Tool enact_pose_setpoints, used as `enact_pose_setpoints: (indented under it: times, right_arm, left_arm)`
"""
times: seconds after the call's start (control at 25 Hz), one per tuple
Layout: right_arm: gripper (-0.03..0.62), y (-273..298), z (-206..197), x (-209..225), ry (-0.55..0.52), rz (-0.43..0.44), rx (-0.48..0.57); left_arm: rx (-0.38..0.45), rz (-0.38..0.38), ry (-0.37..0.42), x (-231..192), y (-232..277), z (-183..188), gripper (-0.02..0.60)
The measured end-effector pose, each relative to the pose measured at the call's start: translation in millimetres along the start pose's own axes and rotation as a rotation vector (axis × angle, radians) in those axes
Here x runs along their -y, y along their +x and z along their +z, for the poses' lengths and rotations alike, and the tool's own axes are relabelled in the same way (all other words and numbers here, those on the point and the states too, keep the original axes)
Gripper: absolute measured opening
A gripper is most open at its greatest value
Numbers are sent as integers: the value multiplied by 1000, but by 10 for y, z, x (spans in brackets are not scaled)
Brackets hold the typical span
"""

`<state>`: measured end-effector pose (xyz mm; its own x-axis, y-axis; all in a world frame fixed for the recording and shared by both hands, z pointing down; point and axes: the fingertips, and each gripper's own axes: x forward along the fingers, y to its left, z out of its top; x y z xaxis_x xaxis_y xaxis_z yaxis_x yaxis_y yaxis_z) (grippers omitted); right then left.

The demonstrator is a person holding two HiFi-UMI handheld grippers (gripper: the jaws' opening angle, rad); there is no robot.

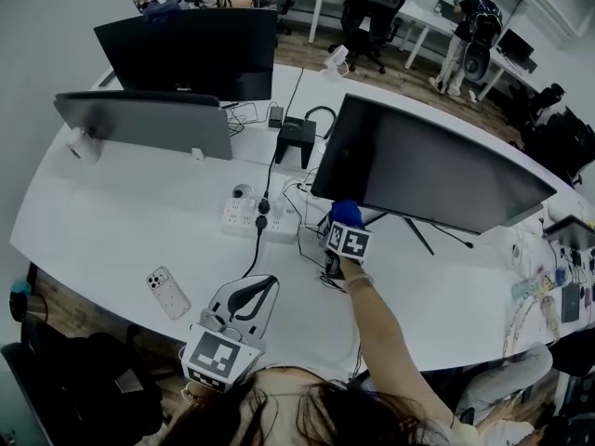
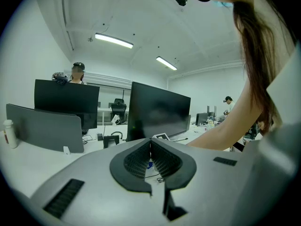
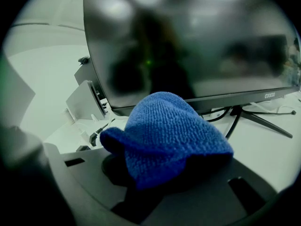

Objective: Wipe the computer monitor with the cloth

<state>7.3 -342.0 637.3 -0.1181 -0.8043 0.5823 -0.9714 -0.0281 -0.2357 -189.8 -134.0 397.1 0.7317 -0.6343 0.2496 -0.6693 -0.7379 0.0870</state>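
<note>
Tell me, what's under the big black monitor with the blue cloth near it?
Under the monitor you can see its thin black stand legs and dark cables on the white desk. The blue cloth hides whatever lies below the screen's left part.

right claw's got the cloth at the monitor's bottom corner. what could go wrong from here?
1. The cloth is bunched over the right claw; if it slips, hard claw edges may scrape the monitor.
2. Pressing near that corner could rock the monitor on its thin stand legs.
3. Loose cables and the power strip lie just below; a downward stroke might snag them.
</note>
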Motion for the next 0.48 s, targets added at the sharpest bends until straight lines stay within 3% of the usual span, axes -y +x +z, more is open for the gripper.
enact_pose_setpoints:
  times: [0.48]
  right_arm:
    - [100, 50, 18, -151, -4, 7, -2]
  left_arm:
    - [12, 26, 6, -92, -108, -65, 9]
